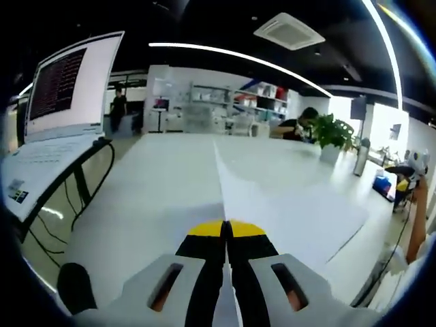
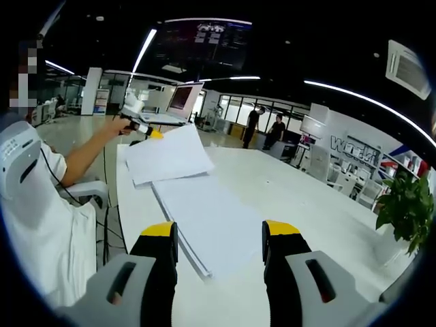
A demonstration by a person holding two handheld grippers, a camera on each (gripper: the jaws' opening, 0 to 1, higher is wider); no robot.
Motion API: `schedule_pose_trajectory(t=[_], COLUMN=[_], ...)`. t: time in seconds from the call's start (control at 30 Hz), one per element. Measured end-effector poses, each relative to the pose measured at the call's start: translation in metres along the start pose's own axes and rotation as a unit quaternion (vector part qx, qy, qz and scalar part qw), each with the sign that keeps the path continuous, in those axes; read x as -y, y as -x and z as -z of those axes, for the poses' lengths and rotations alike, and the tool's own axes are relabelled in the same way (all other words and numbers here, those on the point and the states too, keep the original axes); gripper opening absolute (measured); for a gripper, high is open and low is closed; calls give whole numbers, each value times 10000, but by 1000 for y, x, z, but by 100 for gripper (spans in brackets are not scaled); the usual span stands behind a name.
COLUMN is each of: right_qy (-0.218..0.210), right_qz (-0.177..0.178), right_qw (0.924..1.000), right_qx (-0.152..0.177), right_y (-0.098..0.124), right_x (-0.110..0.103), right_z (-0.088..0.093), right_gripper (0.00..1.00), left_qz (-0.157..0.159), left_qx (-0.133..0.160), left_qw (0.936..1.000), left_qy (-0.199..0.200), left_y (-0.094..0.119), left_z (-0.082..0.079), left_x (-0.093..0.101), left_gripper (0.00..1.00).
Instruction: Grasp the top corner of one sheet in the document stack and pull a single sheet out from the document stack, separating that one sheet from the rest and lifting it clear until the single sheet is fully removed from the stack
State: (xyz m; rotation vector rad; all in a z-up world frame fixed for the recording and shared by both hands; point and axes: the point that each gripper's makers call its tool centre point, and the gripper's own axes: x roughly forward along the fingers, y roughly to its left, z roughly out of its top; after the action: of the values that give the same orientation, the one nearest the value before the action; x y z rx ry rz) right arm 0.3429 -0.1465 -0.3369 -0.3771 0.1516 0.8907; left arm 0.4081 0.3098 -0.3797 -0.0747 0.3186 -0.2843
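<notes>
In the left gripper view my left gripper is shut on a white sheet that runs forward from its yellow-tipped jaws and spreads to the right. The right gripper view shows that same gripper far off in a person's hand, holding the sheet by a corner, lifted above the table. The document stack lies flat on the white table, its near end between the jaws of my right gripper. That gripper is open, with nothing in it.
An open laptop stands at the table's left edge, seen far back in the right gripper view too. A potted plant and a bottle stand at the far right. A person's arm reaches along the table's left side.
</notes>
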Motion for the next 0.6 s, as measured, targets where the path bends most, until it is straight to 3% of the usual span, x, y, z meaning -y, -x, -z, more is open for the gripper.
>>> schedule_pose_trajectory(t=[0.2, 0.6], right_qy=[-16, -13], right_qz=[-1, -31], right_qw=[10000, 10000], right_qx=[16, -44], right_y=[0, -3], right_x=[0, 1], right_z=[-1, 2], right_gripper=[49, 49], left_qz=[-159, -80], left_qx=[-193, -357], left_qw=[9997, 9993], left_qy=[-2, 65], left_y=[-5, -15], left_z=[12, 20], left_x=[-15, -12], left_gripper=[3, 3])
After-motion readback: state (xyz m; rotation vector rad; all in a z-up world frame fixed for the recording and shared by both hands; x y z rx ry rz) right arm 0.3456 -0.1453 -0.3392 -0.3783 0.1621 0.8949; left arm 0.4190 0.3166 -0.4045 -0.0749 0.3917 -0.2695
